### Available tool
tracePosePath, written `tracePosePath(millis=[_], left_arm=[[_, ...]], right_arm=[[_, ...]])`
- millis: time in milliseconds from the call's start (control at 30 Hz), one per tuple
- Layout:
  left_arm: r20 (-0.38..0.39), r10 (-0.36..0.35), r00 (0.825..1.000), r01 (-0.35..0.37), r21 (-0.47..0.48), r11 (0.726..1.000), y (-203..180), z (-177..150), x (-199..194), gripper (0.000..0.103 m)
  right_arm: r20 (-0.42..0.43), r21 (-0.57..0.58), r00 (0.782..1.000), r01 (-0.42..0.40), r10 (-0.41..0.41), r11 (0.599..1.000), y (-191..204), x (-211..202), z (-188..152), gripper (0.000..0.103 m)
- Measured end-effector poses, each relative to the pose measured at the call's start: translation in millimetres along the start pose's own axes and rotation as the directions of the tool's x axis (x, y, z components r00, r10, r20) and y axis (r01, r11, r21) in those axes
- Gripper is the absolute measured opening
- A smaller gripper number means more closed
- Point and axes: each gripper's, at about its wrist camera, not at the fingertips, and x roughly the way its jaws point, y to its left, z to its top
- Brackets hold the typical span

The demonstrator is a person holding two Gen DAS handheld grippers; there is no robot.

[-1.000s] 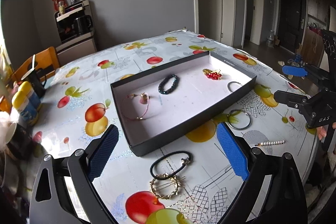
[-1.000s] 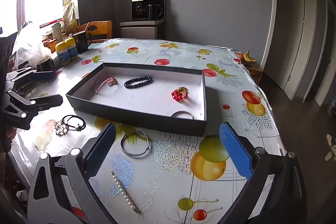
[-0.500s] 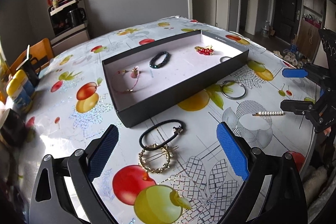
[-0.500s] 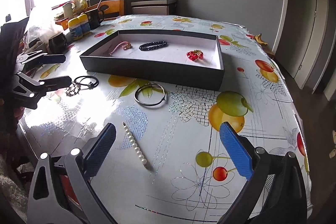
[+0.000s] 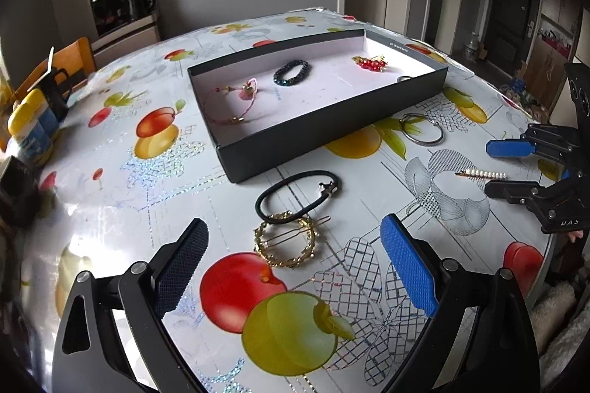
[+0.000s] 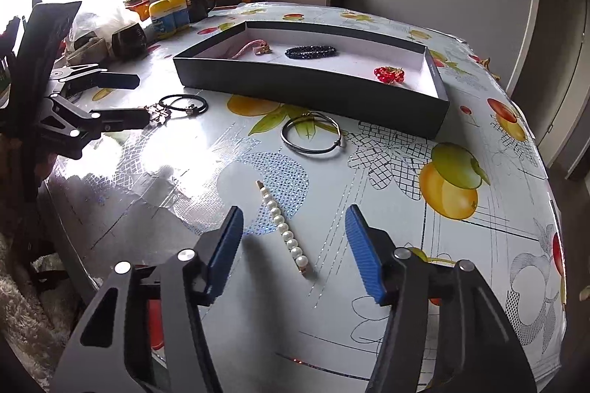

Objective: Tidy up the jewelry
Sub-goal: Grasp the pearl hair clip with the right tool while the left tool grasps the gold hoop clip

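While four pieces lay in the tray (image 5: 332,131), four waited on the table (image 6: 479,245).
Both claws gaped wide and empty: left claw (image 5: 295,267) over the gold clip (image 5: 285,243), right claw (image 6: 293,245) astride the pearl pin (image 6: 284,229).

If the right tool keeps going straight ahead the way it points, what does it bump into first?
Most likely the pearl hair clip. It lies on the table right between the open fingers of the right tool, just ahead of them. Depth is hard to judge, so the tool might touch the tablecloth first.

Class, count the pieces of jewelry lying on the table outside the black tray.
4: black hair tie and gold round clip near the left gripper, silver hoop beside the tray, pearl clip between the right jaws.
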Motion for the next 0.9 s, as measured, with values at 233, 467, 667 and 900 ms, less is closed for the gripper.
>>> tracePosePath(millis=[233, 467, 667, 900], left_arm=[[-0.025, 0.007, 1.0, -0.008, -0.023, 1.0, 11.9, -11.6, 1.6, 0.096], [-0.087, -0.015, 0.996, 0.014, -0.023, 1.0, 11.3, -10.3, 15.5, 0.092], [-0.103, -0.028, 0.994, 0.028, -0.006, 1.0, 10.0, -3.9, 20.6, 0.081], [-0.097, -0.023, 0.995, 0.024, 0.01, 1.0, 10.2, -0.2, 18.4, 0.042]], right_arm=[[0.0, -0.011, 1.0, -0.026, 0.026, 1.0, 6.5, 0.7, -2.1, 0.029], [0.009, 0.008, 0.999, -0.052, 0.052, 0.999, 6.3, 2.2, -1.4, 0.006], [0.01, 0.002, 0.998, -0.054, 0.054, 0.999, 8.5, 2.4, -1.5, 0.006], [0.013, 0.011, 0.998, -0.054, 0.054, 0.999, 6.5, 2.7, -1.8, 0.006]])
